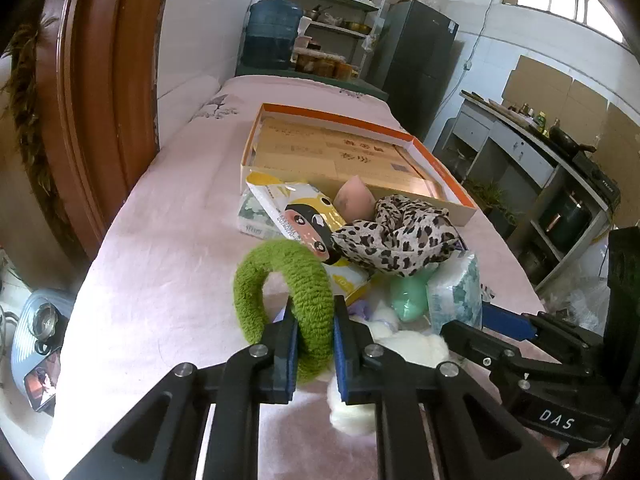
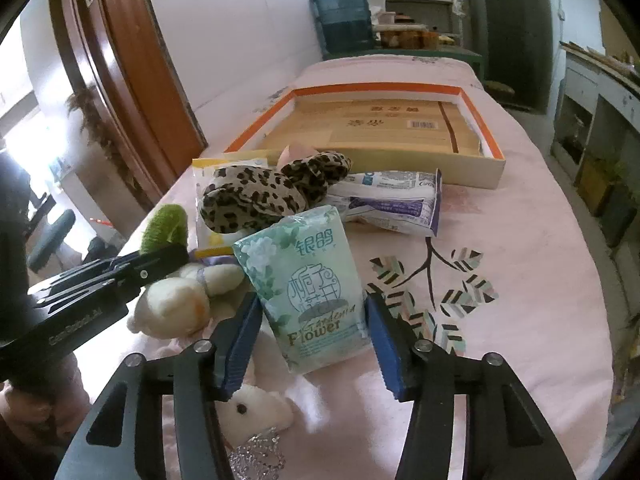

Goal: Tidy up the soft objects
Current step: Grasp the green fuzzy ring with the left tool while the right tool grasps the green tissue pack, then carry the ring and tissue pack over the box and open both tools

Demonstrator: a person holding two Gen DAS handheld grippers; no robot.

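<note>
My left gripper (image 1: 314, 322) is shut on a fuzzy green ring (image 1: 288, 280), which also shows in the right wrist view (image 2: 166, 226). My right gripper (image 2: 314, 326) is around a green tissue pack (image 2: 308, 288), its pads at the pack's sides; it also shows in the left wrist view (image 1: 456, 294). A leopard-print cloth (image 2: 264, 192) lies on a yellow packet (image 1: 304, 220). A white plush toy (image 2: 180, 304) lies between the grippers. An orange-rimmed open box (image 2: 460, 168) stands behind the pile.
A pink sponge egg (image 1: 354, 202), a mint green item (image 1: 408, 294) and a white-purple pack (image 2: 392, 204) lie in the pile on the pink-covered bed (image 2: 520, 240). A wooden headboard (image 1: 100, 100) stands left. A water jug (image 1: 272, 34) and shelves stand beyond.
</note>
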